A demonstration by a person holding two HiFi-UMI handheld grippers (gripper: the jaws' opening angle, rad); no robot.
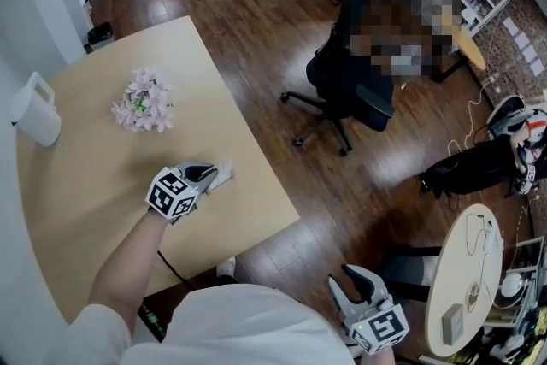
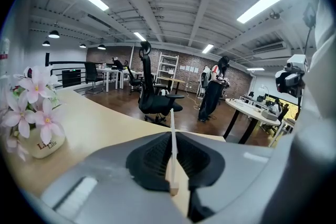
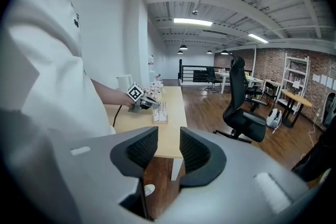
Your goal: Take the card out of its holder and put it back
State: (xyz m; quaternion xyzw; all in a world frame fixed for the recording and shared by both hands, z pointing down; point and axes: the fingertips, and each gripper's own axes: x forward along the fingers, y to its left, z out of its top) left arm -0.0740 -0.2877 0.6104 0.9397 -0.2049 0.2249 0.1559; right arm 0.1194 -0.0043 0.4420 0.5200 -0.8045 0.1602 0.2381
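Observation:
A thin white card (image 2: 171, 136) stands edge-on between the dark pads of my left gripper (image 2: 172, 165), which is shut on it. A small wooden holder (image 2: 172, 185) shows at the card's lower end. In the head view the left gripper (image 1: 211, 175) rests low over the beige table (image 1: 94, 209), with the pale card (image 1: 225, 174) at its tips. The right gripper view shows card and holder (image 3: 160, 112) standing on the table beside the left gripper (image 3: 144, 104). My right gripper (image 1: 356, 284) hangs off the table over the floor, open and holding nothing (image 3: 169, 152).
A pot of pink flowers (image 1: 145, 103) and a white jug (image 1: 34, 111) sit further back on the table. The table's right edge is close to the card. A black office chair (image 1: 346, 90) and a round white table (image 1: 466, 278) stand on the wood floor.

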